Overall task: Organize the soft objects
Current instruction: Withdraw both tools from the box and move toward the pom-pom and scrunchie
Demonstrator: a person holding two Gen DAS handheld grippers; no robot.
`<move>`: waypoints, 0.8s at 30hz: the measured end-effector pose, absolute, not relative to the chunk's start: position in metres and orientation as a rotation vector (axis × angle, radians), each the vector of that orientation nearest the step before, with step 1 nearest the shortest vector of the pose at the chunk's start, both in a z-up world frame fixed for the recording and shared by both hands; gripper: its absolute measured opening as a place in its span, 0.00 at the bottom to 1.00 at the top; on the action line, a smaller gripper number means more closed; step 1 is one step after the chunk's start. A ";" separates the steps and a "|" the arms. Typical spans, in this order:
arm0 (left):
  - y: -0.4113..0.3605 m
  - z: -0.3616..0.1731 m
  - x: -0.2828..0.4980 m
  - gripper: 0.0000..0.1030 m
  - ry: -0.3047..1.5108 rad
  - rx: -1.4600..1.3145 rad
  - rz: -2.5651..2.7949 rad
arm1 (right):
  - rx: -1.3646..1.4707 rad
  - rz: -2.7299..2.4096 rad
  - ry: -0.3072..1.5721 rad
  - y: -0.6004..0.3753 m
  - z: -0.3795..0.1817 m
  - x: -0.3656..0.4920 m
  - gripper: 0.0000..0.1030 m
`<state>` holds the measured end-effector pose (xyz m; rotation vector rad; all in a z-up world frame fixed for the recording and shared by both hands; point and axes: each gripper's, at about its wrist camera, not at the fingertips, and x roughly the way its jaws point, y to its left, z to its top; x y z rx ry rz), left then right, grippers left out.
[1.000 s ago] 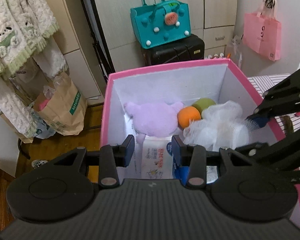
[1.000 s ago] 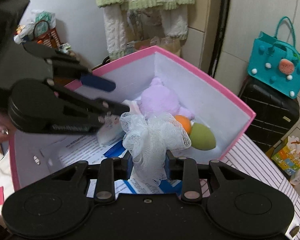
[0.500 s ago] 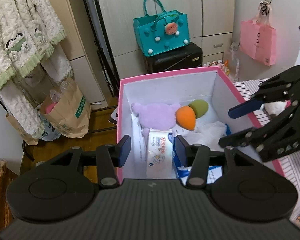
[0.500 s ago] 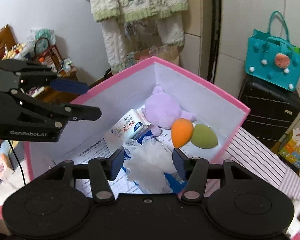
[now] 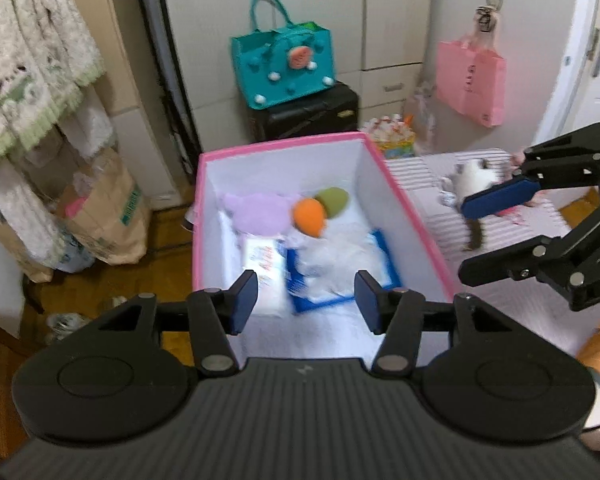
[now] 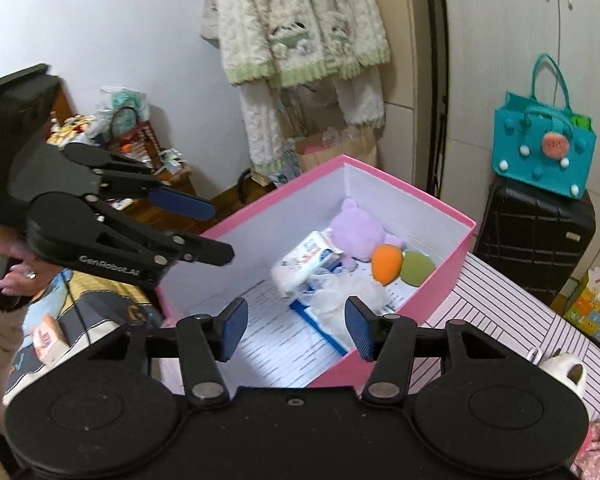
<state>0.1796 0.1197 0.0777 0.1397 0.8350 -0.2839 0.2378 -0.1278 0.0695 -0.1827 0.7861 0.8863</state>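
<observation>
the pink box (image 5: 412, 216) is seen from above in both wrist views. inside it lie a purple plush (image 5: 256, 212), an orange sponge (image 5: 309, 217), a green sponge (image 5: 334, 201), a tissue pack (image 5: 262, 272) and a white mesh puff (image 5: 336, 258), the last resting on a blue-edged sheet near the box's middle. the sponges touch each other at the far wall, just beside the plush.

the left gripper (image 5: 306, 300) is held above the near rim; its jaws are opening and nothing is between them. the right gripper (image 6: 296, 326) is likewise released, with empty space between its pads, above the box's near corner.

a small white plush toy (image 5: 470, 178) is noted outside the box on the striped surface (image 5: 428, 220); it is judged to be the likely next item, though blurred.

handling is judged as follows: the toy should be light, soft and compressible, not fragile. a hold across the body is advised, since a limb or tail would let it dangle and swing.
</observation>
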 end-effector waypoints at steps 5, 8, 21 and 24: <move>0.119 0.085 0.160 0.55 0.880 0.094 -0.312 | -0.196 0.907 0.743 -0.140 0.087 0.206 0.58; 0.117 0.091 0.148 0.56 0.877 0.107 -0.298 | -0.206 0.898 0.737 -0.146 0.093 0.192 0.58; 0.092 0.105 0.083 0.61 0.802 0.165 -0.377 | -0.262 0.893 0.685 -0.166 0.112 0.134 0.58; 0.082 0.103 0.070 0.62 0.801 0.190 -0.401 | -0.274 0.890 0.671 -0.170 0.113 0.122 0.59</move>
